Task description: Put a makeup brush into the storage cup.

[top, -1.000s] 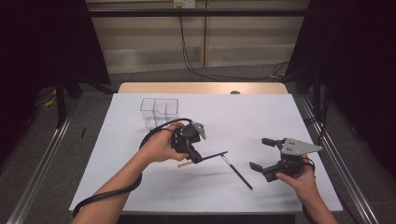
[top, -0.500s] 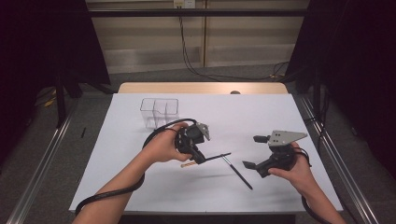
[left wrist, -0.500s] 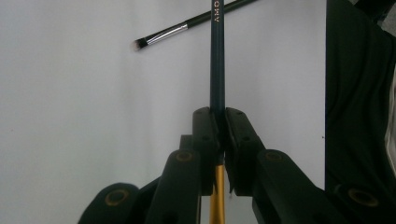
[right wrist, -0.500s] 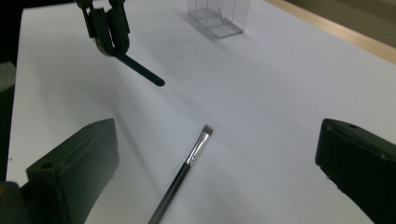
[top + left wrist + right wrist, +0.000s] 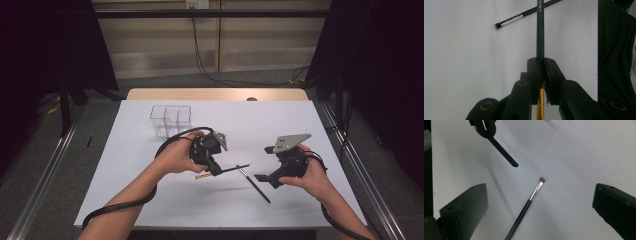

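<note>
My left gripper is shut on a makeup brush with a dark blue handle and a golden section behind the pads. It holds the brush roughly level just above the white table, handle end pointing right. A second brush, black with a silver ferrule, lies flat on the table between the hands. My right gripper hovers open over that lying brush, jaws wide on either side of it and not touching it. The left gripper and its held brush appear at the upper left of the right gripper view.
A clear plastic organiser with compartments stands at the back left of the table. A cable loops from the left gripper along the forearm. Metal rails run beside the table on both sides.
My right gripper has shifted left toward the lying brush and risen slightly. The left gripper has barely moved and keeps hold of its brush.
</note>
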Demonstrator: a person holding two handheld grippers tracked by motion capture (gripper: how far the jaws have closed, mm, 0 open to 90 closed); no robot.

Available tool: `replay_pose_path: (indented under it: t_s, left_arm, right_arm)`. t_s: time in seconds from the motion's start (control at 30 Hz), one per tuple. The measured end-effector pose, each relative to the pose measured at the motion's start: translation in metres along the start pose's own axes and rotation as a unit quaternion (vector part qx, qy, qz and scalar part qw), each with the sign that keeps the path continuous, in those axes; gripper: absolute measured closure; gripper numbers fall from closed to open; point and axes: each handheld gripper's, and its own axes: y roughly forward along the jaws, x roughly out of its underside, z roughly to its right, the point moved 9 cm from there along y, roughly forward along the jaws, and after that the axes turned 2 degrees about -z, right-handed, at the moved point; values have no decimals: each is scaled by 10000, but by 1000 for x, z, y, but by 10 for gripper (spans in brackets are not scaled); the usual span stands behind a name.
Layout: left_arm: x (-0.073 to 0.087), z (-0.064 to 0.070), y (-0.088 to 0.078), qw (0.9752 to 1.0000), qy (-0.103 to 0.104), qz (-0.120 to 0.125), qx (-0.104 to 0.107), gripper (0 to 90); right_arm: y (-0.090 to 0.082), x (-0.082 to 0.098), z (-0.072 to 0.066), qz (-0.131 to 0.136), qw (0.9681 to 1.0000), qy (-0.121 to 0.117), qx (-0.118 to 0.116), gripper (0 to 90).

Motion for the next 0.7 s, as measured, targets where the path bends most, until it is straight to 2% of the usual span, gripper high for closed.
replay_pose_path:
  t_s: [0.17,0.3,0.37,0.53,0.7]
  left_arm:
    - [-3,0,2,10000,39,-28,28,837]
    - [-5,1,4,9999,43,-63,65,837]
    - [-6,1,4,9999,67,-63,67,837]
    - [-10,1,2,9999,91,-22,72,837]
    - [-11,2,4,9999,115,-33,88,837]
  right_arm:
    - [5,-2,-3,-326,9994,-89,-59,37]
    - [6,-7,-6,-490,9985,-214,-93,95]
    - [6,-10,-7,-579,9978,-266,-173,172]
    - [7,-15,-10,-797,9956,-408,-286,265]
    - [10,-19,-16,-897,9935,-529,-463,374]
